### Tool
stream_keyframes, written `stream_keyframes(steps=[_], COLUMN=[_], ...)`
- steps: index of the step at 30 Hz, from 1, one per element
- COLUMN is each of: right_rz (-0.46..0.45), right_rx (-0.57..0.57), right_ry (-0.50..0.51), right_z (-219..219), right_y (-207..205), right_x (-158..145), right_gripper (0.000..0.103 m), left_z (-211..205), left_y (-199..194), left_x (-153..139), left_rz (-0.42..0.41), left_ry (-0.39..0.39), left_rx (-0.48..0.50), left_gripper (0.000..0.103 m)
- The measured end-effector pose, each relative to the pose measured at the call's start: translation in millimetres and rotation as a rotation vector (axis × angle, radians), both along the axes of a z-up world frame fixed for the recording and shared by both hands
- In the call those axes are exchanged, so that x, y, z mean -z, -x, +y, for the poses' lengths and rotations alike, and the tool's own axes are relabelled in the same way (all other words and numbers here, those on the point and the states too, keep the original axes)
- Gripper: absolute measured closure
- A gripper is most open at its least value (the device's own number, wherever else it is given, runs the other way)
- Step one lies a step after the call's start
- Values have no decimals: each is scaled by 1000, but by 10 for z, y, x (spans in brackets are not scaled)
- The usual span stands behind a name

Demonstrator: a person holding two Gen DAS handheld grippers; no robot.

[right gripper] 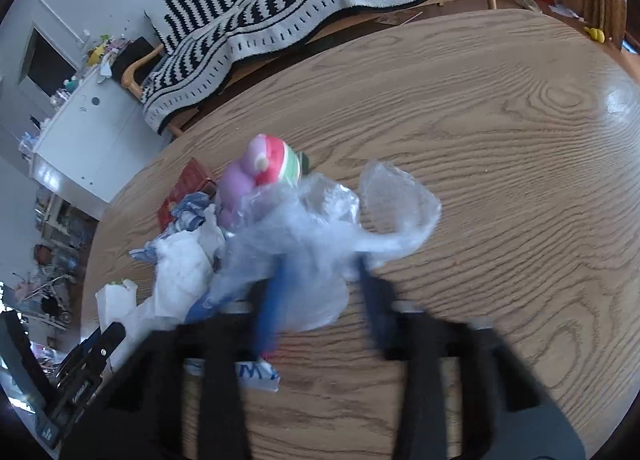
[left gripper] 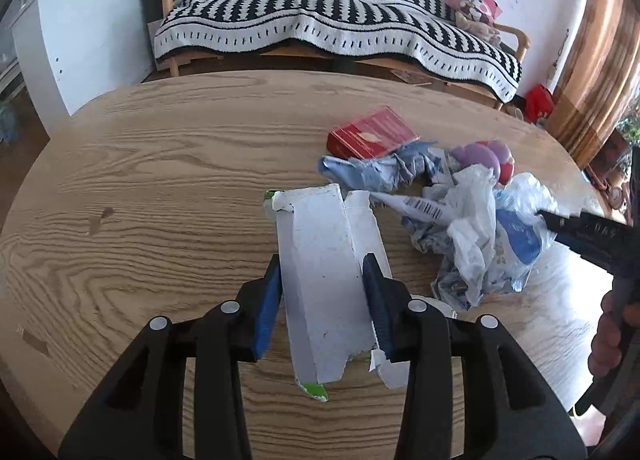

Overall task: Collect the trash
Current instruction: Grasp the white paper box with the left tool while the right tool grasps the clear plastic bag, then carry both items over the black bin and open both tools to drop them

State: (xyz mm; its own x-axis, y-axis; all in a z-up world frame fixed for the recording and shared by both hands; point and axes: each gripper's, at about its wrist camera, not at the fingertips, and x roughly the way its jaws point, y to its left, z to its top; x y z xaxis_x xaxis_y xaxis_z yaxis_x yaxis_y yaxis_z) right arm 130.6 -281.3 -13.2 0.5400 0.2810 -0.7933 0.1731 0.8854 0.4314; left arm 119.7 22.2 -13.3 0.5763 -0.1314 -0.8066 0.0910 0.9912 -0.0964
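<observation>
My left gripper (left gripper: 322,272) is shut on a flattened white carton (left gripper: 320,260) with green ends, held just over the wooden table (left gripper: 160,179). To its right lies a trash pile: crumpled blue-white wrappers (left gripper: 384,171), a clear plastic bag (left gripper: 480,236) and a red box (left gripper: 370,137). In the right wrist view my right gripper (right gripper: 320,288) is blurred, its jaws wide apart around the clear plastic bag (right gripper: 320,227). The carton shows at that view's left (right gripper: 114,300).
A purple and pink plush toy (right gripper: 260,171) sits in the pile. Behind the table stands a sofa with a black-and-white striped blanket (left gripper: 340,19) and a white cabinet (left gripper: 88,35). The right gripper's body (left gripper: 592,236) enters the left wrist view from the right.
</observation>
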Motion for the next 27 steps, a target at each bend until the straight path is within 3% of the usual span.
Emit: stream_keyframes(steps=[3, 14, 20, 27], right_rz=[-36, -132, -158, -158], right_rx=[12, 100, 179, 326], right_ry=[0, 35, 90, 165], right_z=[-58, -589, -1148, -2053], right_y=[94, 605, 1133, 2046], right_x=[-112, -511, -678, -689], right_gripper=[98, 100, 100, 100], left_z=[19, -367, -1029, -2261], left_y=[-9, 104, 293, 697], left_x=[-69, -336, -482, -529], left_rz=[-14, -81, -108, -111], left_ry=[7, 17, 50, 70], left_rx=[-8, 43, 171, 406], left_gripper=[63, 63, 63, 63])
